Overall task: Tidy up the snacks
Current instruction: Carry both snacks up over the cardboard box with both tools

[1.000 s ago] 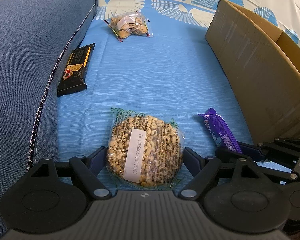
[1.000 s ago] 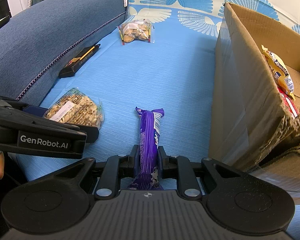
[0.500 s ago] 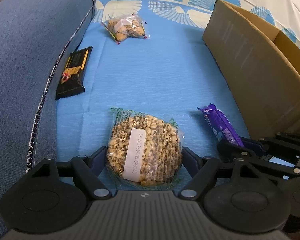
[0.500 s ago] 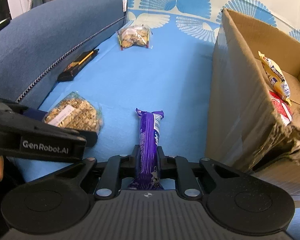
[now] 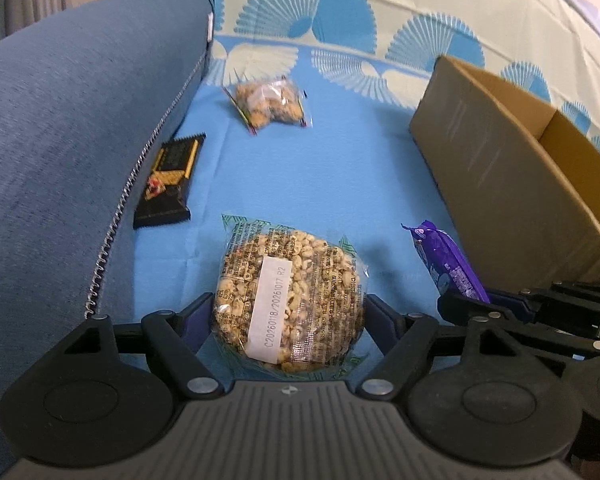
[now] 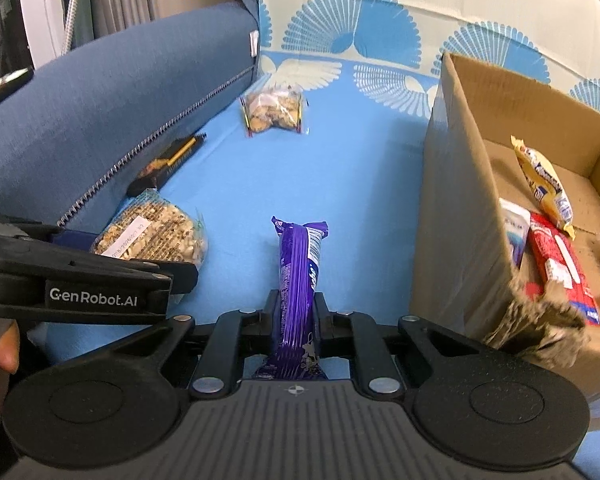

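My left gripper [image 5: 288, 312] is shut on a round puffed-grain cake in clear wrap [image 5: 288, 296], held above the blue sofa cover; it also shows in the right wrist view [image 6: 148, 236]. My right gripper [image 6: 296, 312] is shut on a purple snack bar [image 6: 298, 264], seen in the left wrist view [image 5: 448, 264] too, lifted off the cover. The open cardboard box [image 6: 460, 184] stands just right of it, holding several snacks [image 6: 556, 252].
A black bar packet [image 5: 168, 180] lies by the blue sofa arm [image 5: 68, 140]. A clear bag of nuts [image 5: 270, 104] lies farther back. The box's near wall [image 5: 508, 184] stands to the right. The patterned sofa back rises behind.
Both grippers have risen with their snacks, and the views tilt up toward the sofa back. The right gripper now sees over the box's wall into it.
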{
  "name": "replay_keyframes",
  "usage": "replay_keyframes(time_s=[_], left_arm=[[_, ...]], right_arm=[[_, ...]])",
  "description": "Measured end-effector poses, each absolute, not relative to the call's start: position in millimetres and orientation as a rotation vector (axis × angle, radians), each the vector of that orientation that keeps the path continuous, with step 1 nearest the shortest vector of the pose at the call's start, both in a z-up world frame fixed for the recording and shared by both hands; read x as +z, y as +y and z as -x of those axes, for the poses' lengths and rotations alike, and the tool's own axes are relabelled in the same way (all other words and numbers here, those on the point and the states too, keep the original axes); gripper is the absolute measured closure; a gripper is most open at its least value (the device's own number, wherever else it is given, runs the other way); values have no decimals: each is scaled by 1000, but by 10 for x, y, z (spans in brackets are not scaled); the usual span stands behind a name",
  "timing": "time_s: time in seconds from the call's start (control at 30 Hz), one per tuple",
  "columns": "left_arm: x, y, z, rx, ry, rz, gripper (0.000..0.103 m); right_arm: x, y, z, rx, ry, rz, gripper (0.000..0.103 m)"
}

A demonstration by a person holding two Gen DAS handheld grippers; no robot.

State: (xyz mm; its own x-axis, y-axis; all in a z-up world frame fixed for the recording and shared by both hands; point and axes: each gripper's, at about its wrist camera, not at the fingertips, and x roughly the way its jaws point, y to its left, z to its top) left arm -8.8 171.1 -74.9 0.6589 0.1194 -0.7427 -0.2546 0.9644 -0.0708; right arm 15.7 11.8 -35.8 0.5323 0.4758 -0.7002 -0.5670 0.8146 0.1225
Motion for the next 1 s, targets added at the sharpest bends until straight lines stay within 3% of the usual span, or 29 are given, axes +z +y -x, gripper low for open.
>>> replay_keyframes(time_s=[0.67,1.0], left_arm=[[-727,1620,119,241,782,116,20],[-556,1508,292,277,637,142,20]], right_arm=[[55,-139,-74,705,615,79,88],[368,-468,-47,730,478,44,88]])
